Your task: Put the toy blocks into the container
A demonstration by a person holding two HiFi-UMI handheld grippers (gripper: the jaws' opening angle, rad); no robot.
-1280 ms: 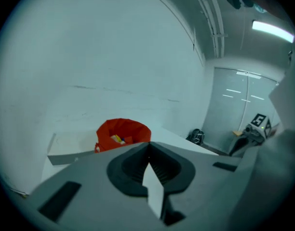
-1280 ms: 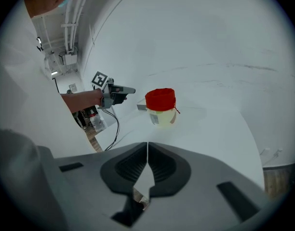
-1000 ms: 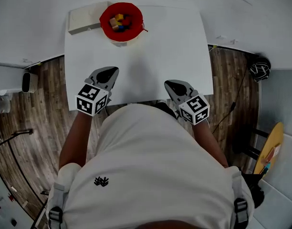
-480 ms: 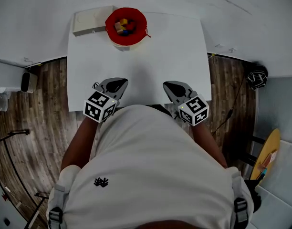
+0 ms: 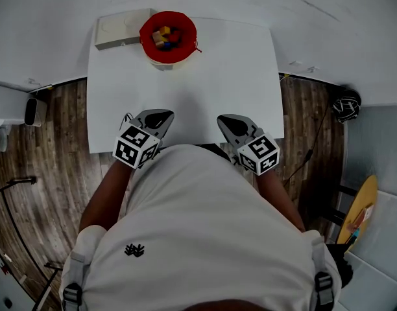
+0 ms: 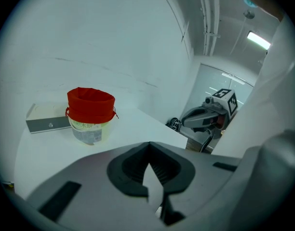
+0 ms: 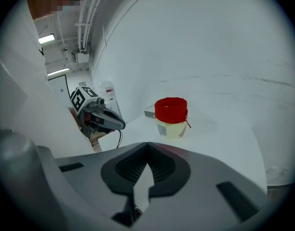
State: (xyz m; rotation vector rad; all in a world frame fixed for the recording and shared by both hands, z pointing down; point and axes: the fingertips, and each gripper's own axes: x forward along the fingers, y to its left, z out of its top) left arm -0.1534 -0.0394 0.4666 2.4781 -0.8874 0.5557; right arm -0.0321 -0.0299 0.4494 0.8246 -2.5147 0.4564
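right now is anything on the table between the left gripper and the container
Nothing visible. Only bare table lies between the left gripper and the container; the flat white box sits beside the container, off that line.

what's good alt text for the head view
A person, seen from above, holds a shut, empty left gripper and right gripper over the near edge of a white table. At the far edge, a red container holds coloured toy blocks beside a white box.
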